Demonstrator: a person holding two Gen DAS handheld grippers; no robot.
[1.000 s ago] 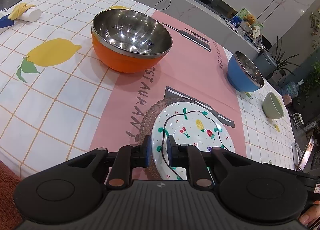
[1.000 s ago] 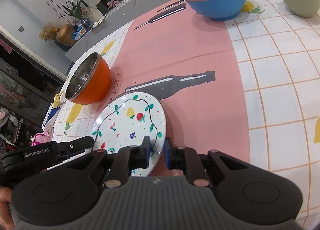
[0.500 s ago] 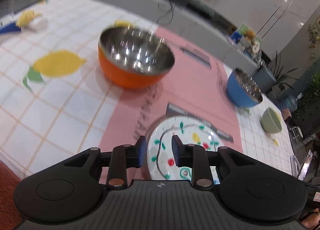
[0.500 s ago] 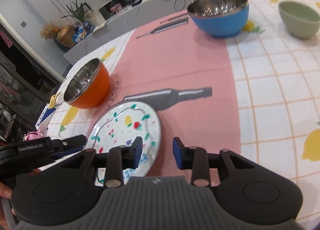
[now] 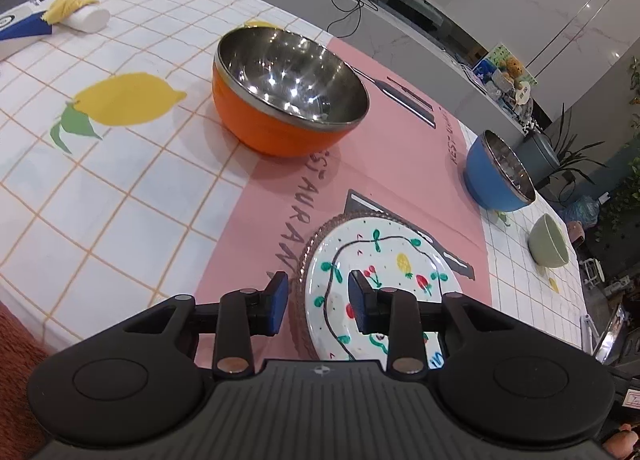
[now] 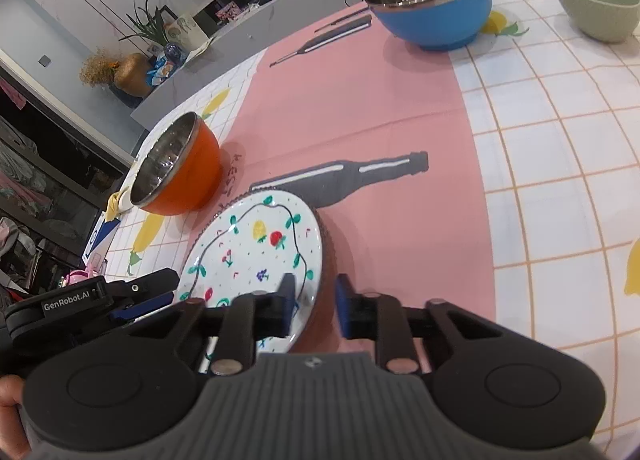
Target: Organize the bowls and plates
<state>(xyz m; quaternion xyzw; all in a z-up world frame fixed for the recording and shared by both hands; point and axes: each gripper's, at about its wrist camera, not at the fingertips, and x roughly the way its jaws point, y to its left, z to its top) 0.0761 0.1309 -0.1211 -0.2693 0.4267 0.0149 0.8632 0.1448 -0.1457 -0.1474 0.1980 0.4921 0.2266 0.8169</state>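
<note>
On pink mat (image 5: 400,164), fruit-painted white plate (image 5: 384,256)

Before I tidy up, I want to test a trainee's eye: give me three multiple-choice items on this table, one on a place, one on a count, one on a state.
1. The painted plate lies: A on a brown beaded plate; B inside a bowl; C on bare cloth.
2. Bowls in view: A two; B three; C four.
3. The orange bowl is: A overturned; B upright, empty; C upright, full.
Key: 1A, a beaded rim shows beneath it; 2B, orange, blue bowl, green bowl; 3B, its steel inside gleams bare.
</note>
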